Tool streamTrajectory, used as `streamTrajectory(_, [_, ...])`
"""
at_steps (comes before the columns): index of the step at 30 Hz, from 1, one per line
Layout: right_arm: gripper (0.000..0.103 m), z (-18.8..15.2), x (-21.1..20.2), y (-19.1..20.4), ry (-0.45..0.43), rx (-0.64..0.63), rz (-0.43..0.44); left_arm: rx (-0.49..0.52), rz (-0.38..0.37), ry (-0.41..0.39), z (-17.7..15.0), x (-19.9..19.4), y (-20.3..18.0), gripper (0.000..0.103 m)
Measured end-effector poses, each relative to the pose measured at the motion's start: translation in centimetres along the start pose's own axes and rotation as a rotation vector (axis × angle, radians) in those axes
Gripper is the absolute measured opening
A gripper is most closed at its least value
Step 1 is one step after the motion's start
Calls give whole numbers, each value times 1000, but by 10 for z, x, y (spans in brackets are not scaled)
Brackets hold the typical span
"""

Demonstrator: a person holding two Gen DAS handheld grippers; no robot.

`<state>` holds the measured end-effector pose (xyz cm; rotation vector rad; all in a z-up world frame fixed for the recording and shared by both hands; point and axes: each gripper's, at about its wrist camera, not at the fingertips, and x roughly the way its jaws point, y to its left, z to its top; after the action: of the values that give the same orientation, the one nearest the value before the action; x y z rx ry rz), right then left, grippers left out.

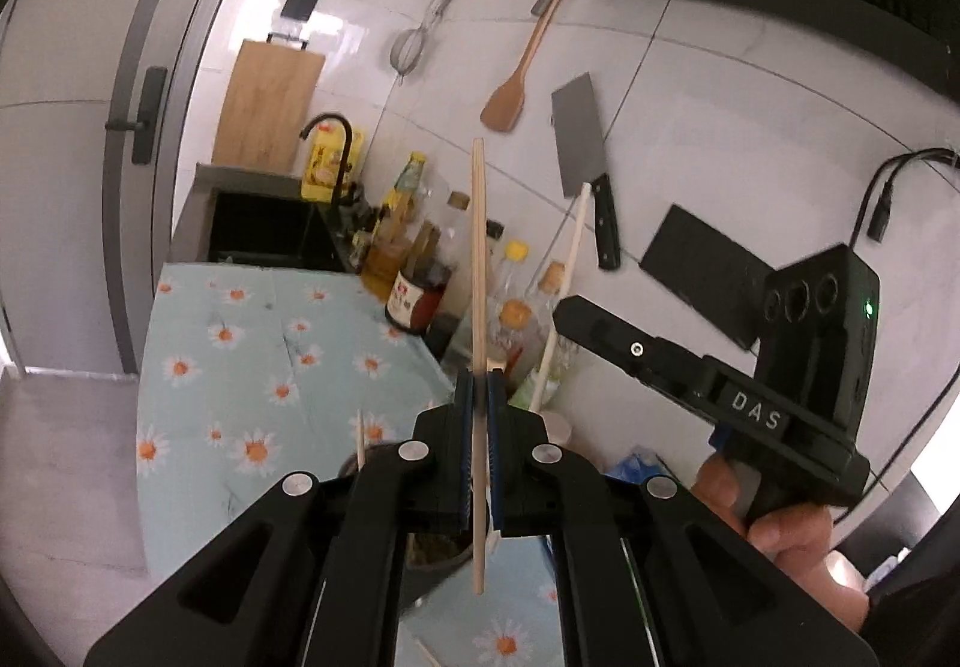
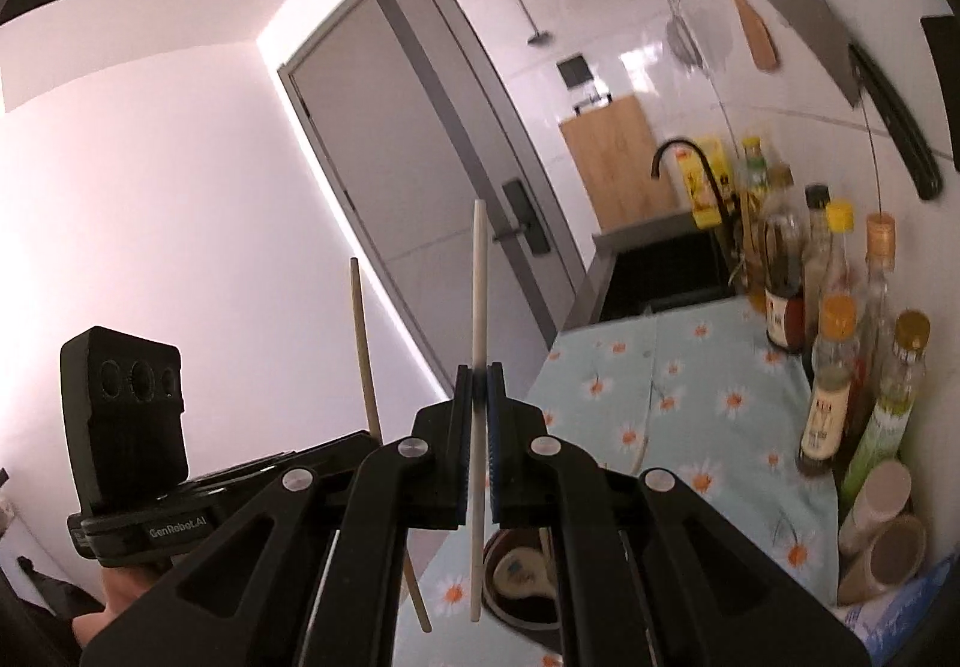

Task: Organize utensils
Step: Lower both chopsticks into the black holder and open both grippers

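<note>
**Both jaws pinching a chopstick, held upright over the table**

My left gripper (image 1: 479,397) has its ribbed blue-padded jaws pressed onto a flat tan wooden chopstick (image 1: 477,247), standing vertical. My right gripper (image 2: 479,397) pinches a pale, round, slim chopstick (image 2: 478,295) the same way. Below sits a dark round bowl (image 2: 516,577) on the table's (image 1: 240,367) daisy-print cloth. Glass bottles (image 2: 834,367) line the glossy tiled wall.
</note>
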<state>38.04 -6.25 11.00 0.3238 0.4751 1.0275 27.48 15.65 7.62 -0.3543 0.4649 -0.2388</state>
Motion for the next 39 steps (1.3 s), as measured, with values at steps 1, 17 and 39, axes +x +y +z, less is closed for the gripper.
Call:
streamTrajectory(1, [6,1,0,-2,-12,-1,-2,6,5,-11,2,1,0,3])
streamTrajectory(17, [6,-16,22,-30,-31,47,-23,77,16,-95,-9,32,18,4])
streamTrajectory(39, [26,-39,31,-37,44,114,-20,34,28,-14,-48,47,23,15])
